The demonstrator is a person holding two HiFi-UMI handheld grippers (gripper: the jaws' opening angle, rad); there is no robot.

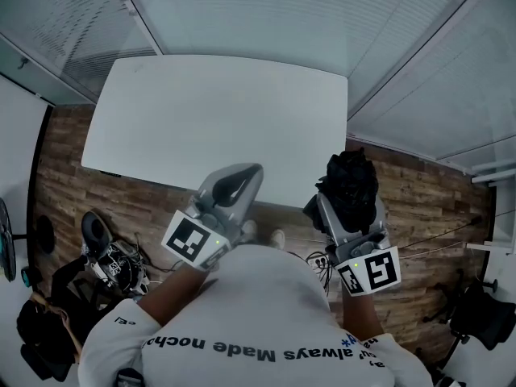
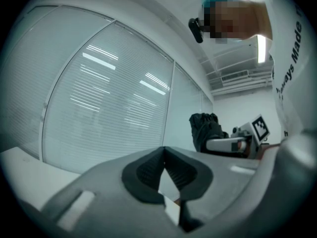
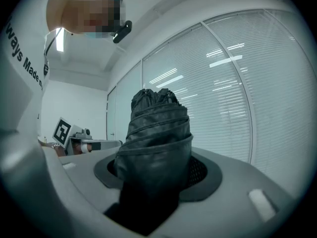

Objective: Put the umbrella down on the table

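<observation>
The right gripper (image 1: pixel 343 208) gripped the folded black umbrella (image 1: pixel 349 176) at the lower right, just off the white table's (image 1: pixel 210 111) near edge, while the left gripper (image 1: pixel 242 180) was closed and empty, so an early release risked dropping it to the floor (image 1: pixel 419 208).

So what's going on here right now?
A person at the white table holds a gripper in each hand. The right gripper is clamped on a folded black umbrella, which sits just off the table's near right corner. The left gripper is shut with nothing in it. The umbrella is not yet down on the table.
</observation>
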